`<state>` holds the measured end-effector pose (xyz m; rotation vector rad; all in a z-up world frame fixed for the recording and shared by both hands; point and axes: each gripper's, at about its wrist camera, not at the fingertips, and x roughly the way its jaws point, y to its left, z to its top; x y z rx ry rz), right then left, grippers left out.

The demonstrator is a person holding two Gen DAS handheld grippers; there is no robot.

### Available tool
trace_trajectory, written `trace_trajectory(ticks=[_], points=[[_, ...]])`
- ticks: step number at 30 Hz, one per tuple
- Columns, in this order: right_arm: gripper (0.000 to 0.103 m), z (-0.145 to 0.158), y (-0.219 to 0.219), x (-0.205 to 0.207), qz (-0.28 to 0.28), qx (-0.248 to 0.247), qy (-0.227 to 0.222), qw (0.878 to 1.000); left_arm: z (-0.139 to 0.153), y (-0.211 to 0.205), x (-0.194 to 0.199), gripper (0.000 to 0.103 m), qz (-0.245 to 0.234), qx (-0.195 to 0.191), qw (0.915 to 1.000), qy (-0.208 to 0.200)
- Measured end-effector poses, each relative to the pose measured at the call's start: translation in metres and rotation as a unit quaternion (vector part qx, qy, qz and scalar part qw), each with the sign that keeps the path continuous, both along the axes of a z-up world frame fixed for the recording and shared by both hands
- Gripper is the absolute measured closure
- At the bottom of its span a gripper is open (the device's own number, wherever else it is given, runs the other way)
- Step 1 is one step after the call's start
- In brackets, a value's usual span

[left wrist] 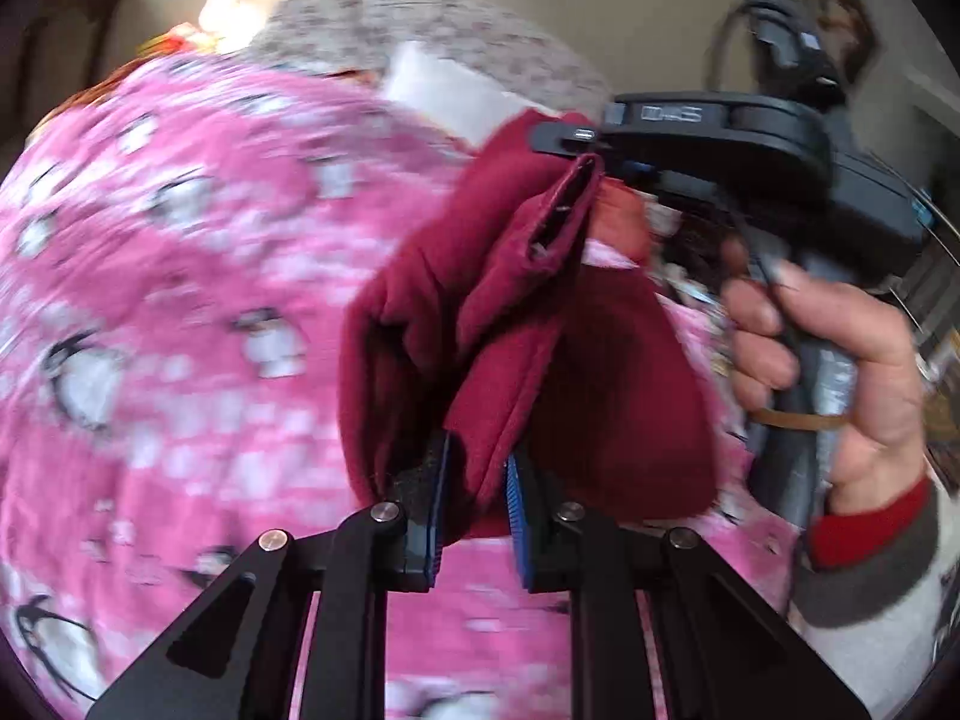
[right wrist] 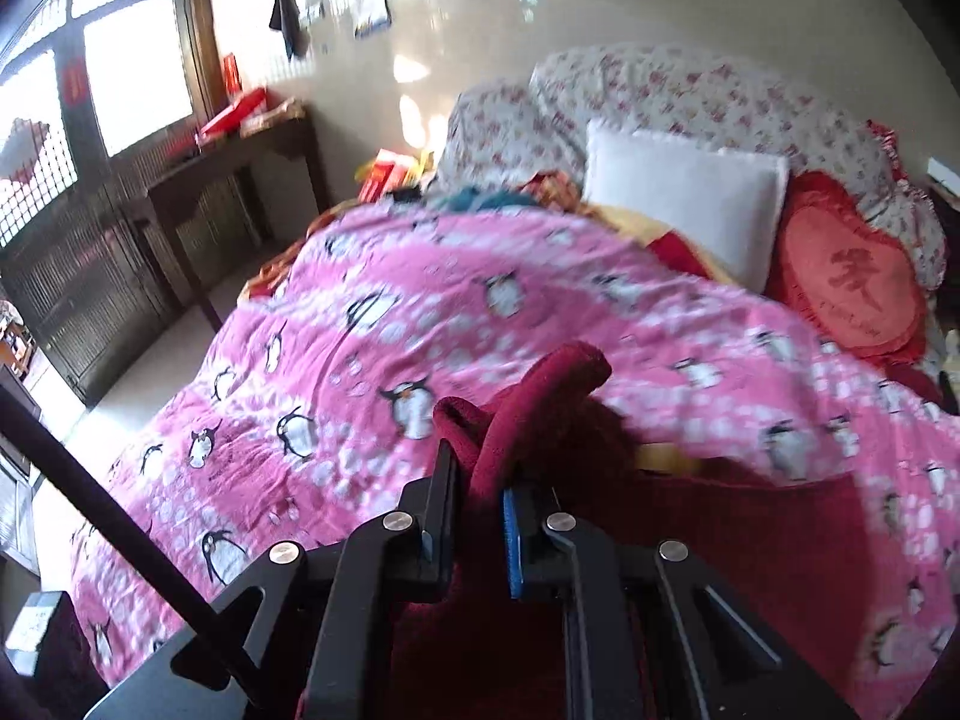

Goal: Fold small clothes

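The dark red garment (left wrist: 510, 330) hangs in the air between the two tools, pinched at two spots — nothing of it appears to rest flat yet. In the left wrist view the left gripper (left wrist: 475, 510) is closed on a thick fold of it, cloth bunched between the blue pads (left wrist: 515, 510) and rising ahead of the fingers to a hemmed edge. That edge meets the right gripper (left wrist: 576, 138), which comes in from ahead and to the right, held by the person's right hand (left wrist: 840, 372). In the right wrist view the right gripper (right wrist: 480, 504) is likewise clamped on a rolled band of the same cloth, the rest draping below and to its right.

Beneath and beyond both tools spreads the pink penguin-print bedspread (right wrist: 360, 330), with a white pillow (right wrist: 684, 210) and a red heart cushion (right wrist: 852, 288) far ahead at the headboard end.

The risk, as I judge it, is the bunching: each pinch holds several layers rather than a clean edge, so lowering it may lay a crooked, lumpy fold. The blur suggests quick motion — a jerk could pull the hem out of one grip.
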<state>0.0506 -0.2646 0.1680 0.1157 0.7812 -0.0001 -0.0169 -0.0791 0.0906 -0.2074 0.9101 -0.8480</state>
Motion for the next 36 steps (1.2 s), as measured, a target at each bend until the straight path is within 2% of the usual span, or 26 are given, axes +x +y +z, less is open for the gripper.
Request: trace_trajectory(ticks=[4, 6, 8, 11, 12, 13, 15, 16, 17, 18, 20, 21, 22, 24, 25, 26, 28, 30, 34, 36], points=[[0.092, 0.016, -0.05, -0.037, -0.031, 0.001, -0.017, 0.999, 0.018, -0.064, -0.03, 0.086, -0.068, 0.013, 0.9972, -0.029], [0.092, 0.017, -0.076, -0.055, -0.049, 0.004, -0.021, 0.999, 0.016, -0.094, -0.041, 0.086, -0.092, 0.027, 0.9945, -0.041], [0.093, 0.012, -0.107, -0.072, -0.075, 0.009, -0.02, 0.997, 0.011, -0.125, -0.056, 0.086, -0.117, 0.049, 0.9904, -0.055], [0.094, -0.01, -0.148, -0.087, -0.119, 0.012, -0.005, 0.993, 0.008, -0.147, -0.077, 0.086, -0.152, 0.076, 0.9826, -0.076], [0.094, -0.02, -0.16, -0.088, -0.135, 0.013, 0.005, 0.991, 0.009, -0.148, -0.082, 0.086, -0.164, 0.076, 0.9806, -0.076], [0.103, -0.033, -0.172, -0.087, -0.147, 0.023, 0.015, 0.989, 0.009, -0.149, -0.087, 0.086, -0.175, 0.08, 0.9787, -0.072], [0.103, -0.055, -0.187, -0.085, -0.18, 0.008, 0.036, 0.983, 0.011, -0.141, -0.09, 0.085, -0.185, 0.101, 0.9753, -0.066], [0.103, -0.065, -0.194, -0.085, -0.185, 0.02, 0.046, 0.981, 0.015, -0.133, -0.09, 0.085, -0.185, 0.107, 0.9745, -0.07], [0.102, -0.072, -0.201, -0.09, -0.177, 0.058, 0.044, 0.981, 0.018, -0.129, -0.092, 0.081, -0.182, 0.107, 0.9747, -0.074], [0.102, -0.071, -0.207, -0.097, -0.177, 0.085, 0.031, 0.98, 0.022, -0.119, -0.09, 0.073, -0.173, 0.107, 0.9758, -0.081], [0.102, -0.062, -0.211, -0.114, -0.174, 0.113, 0.005, 0.978, 0.028, -0.102, -0.083, 0.06, -0.154, 0.111, 0.977, -0.096], [0.101, -0.055, -0.21, -0.121, -0.167, 0.123, -0.005, 0.978, 0.03, -0.093, -0.083, 0.059, -0.143, 0.116, 0.9769, -0.109], [0.094, -0.048, -0.208, -0.129, -0.154, 0.141, -0.017, 0.978, 0.032, -0.087, -0.082, 0.059, -0.135, 0.12, 0.9768, -0.116], [0.059, -0.036, -0.197, -0.138, -0.132, 0.158, -0.034, 0.978, 0.029, -0.078, -0.073, 0.059, -0.116, 0.125, 0.9789, -0.112], [0.028, -0.032, -0.191, -0.14, -0.125, 0.163, -0.041, 0.978, 0.028, -0.074, -0.069, 0.059, -0.108, 0.121, 0.9812, -0.103], [0.011, -0.032, -0.184, -0.14, -0.119, 0.17, -0.042, 0.977, 0.026, -0.072, -0.066, 0.059, -0.104, 0.118, 0.983, -0.095], [0.012, -0.037, -0.172, -0.131, -0.1, 0.18, -0.03, 0.978, 0.019, -0.074, -0.064, 0.059, -0.098, 0.124, 0.9829, -0.095], [0.012, -0.045, -0.166, -0.121, -0.105, 0.175, -0.011, 0.979, 0.008, -0.083, -0.058, 0.059, -0.092, 0.137, 0.9817, -0.094], [0.013, -0.073, -0.169, -0.098, -0.114, 0.221, 0.012, 0.969, -0.017, -0.098, -0.04, 0.058, -0.1, 0.145, 0.9824, -0.062], [0.027, -0.084, -0.164, -0.087, -0.11, 0.224, 0.017, 0.968, -0.029, -0.104, -0.035, 0.057, -0.099, 0.152, 0.9821, -0.051]])
